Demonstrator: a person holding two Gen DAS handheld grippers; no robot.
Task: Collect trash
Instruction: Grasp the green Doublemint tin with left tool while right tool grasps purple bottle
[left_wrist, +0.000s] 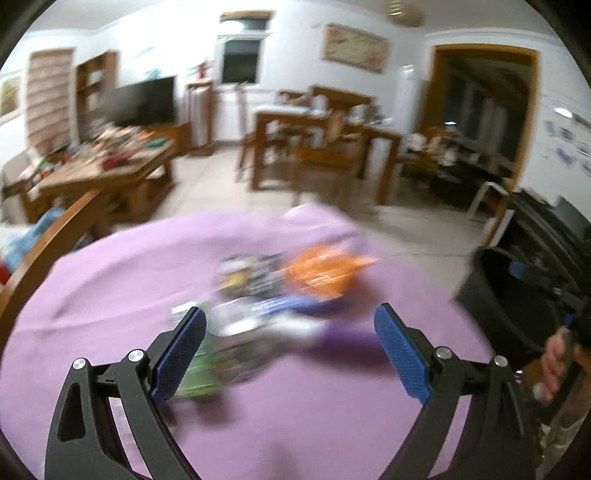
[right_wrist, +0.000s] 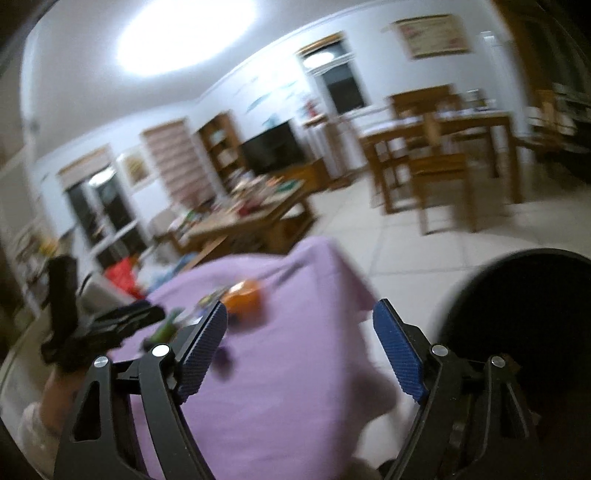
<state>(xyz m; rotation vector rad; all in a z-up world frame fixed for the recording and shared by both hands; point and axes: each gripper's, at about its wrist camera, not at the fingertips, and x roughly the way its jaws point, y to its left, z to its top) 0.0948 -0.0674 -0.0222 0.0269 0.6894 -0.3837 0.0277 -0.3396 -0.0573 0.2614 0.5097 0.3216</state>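
Both wide apart, empty: left tool (left_wrist: 290, 325) above blurred wrappers (left_wrist: 280, 291); right tool (right_wrist: 299, 321) over purple cloth (right_wrist: 295, 369).

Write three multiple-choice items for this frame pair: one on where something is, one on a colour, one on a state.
1. Where does the orange wrapper lie?
A. on the cloth-covered table, among the other trash
B. inside the black bin
C. on the tiled floor

2. What colour is the cloth over the near table?
A. green
B. purple
C. white

3. How does the left tool stand?
A. shut on the orange wrapper
B. shut with nothing in it
C. open, holding nothing

Answers:
1 A: it sits on the cloth next to blurred wrappers, apart from the black bin at the right.
2 B: both wrist views show a purple cover.
3 C: its blue pads stand wide apart, with the trash pile beyond and between them untouched.
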